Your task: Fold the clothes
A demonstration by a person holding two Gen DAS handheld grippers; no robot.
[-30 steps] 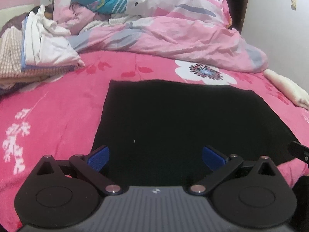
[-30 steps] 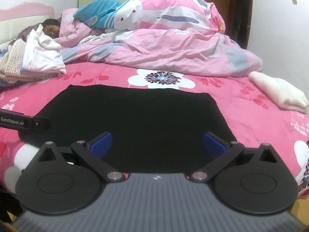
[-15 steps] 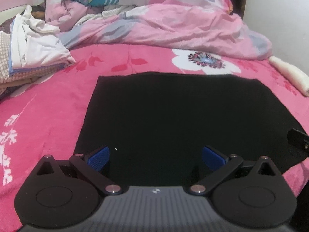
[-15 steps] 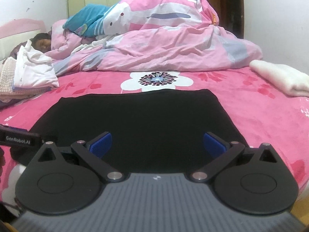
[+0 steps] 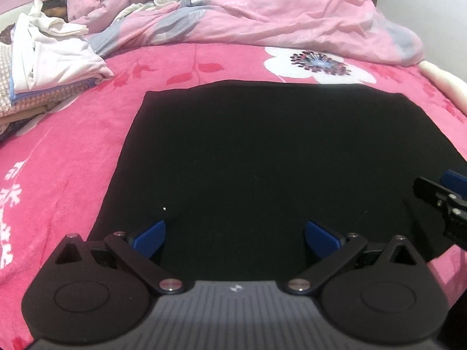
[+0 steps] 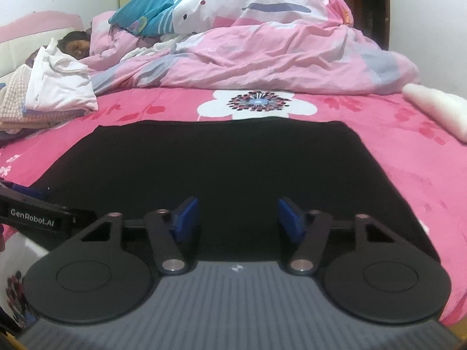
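A black garment [image 5: 262,169] lies spread flat across the near half of a bed covered by a bright pink floral blanket [image 5: 67,157], its far edge just short of a large white flower print [image 6: 251,103]. The left gripper [image 5: 235,234] hovers over the cloth's near edge with its blue pads set wide apart, gripping nothing. The right gripper [image 6: 238,217], low over the same near edge further along, is closing, its blue pads [image 6: 186,214] about halfway in with only the flat cloth beneath them and nothing pinched. A heaped pink duvet [image 6: 262,55] fills the head of the bed, where a person lies partly covered. A stack of folded clothes [image 5: 43,67] sits on the left side, and a cream folded piece [image 6: 437,108] rests at the right edge.
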